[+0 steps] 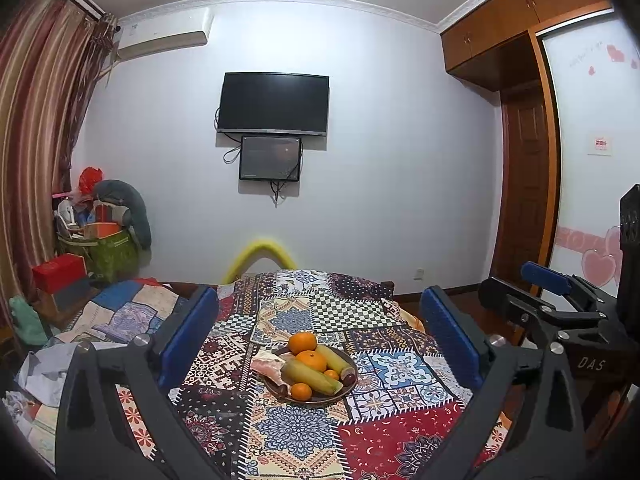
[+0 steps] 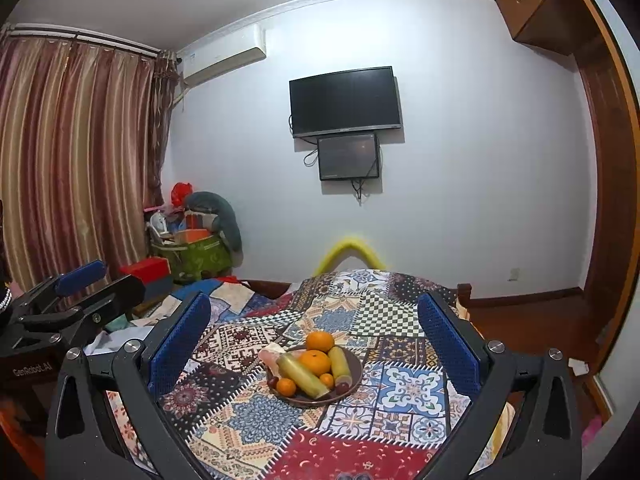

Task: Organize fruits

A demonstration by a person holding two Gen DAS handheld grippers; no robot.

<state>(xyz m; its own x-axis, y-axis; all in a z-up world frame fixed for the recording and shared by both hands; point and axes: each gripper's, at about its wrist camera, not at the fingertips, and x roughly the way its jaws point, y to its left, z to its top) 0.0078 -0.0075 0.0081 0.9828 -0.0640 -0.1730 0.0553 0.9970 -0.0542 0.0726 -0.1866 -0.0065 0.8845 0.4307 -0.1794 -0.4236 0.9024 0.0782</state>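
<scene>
A brown plate [image 1: 349,390] [image 2: 357,380] sits on the patchwork-cloth table [image 1: 400,432] [image 2: 400,384]. It holds several oranges [image 1: 311,361] [image 2: 315,361], two yellow-green bananas [image 1: 310,377] [image 2: 302,374], small dark fruits [image 1: 350,378] [image 2: 342,388] and a pink wrapped item [image 1: 266,365] [image 2: 267,358]. My left gripper [image 1: 318,334] is open and empty, held above the table short of the plate. My right gripper [image 2: 314,334] is also open and empty, at the same distance. Each gripper shows at the edge of the other's view.
A bed with a patchwork quilt [image 1: 120,312] [image 2: 232,296] lies left of the table. Boxes and bags [image 1: 96,236] [image 2: 192,240] are piled by the curtain. A TV [image 1: 274,104] [image 2: 346,100] hangs on the far wall. A wooden wardrobe [image 1: 520,184] stands at the right.
</scene>
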